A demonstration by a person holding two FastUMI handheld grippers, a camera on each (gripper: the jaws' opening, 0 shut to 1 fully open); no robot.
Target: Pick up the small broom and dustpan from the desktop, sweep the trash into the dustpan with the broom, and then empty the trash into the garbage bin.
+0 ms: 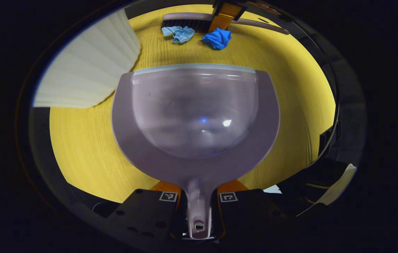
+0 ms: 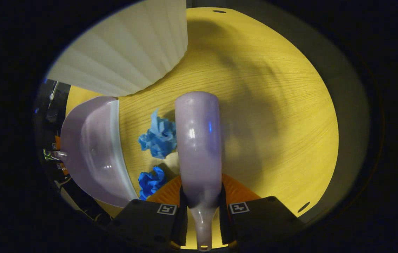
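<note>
Clamped in my left gripper (image 1: 198,202), the dustpan (image 1: 195,116) opens toward two paper wads (image 1: 217,38); beyond them my right gripper (image 2: 202,207) pinches the broom (image 2: 199,140), lying crosswise near the desktop's (image 1: 290,88) far edge.

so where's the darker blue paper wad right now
In the right gripper view the darker blue wad lies on the desktop between the dustpan lip and the broom.

Yellow wood-grain worktop (image 2: 272,116) carries two crumpled blue paper wads (image 2: 159,137) (image 2: 151,182) mid-surface, between the dustpan (image 2: 93,158) lip and broom (image 2: 199,140).
</note>
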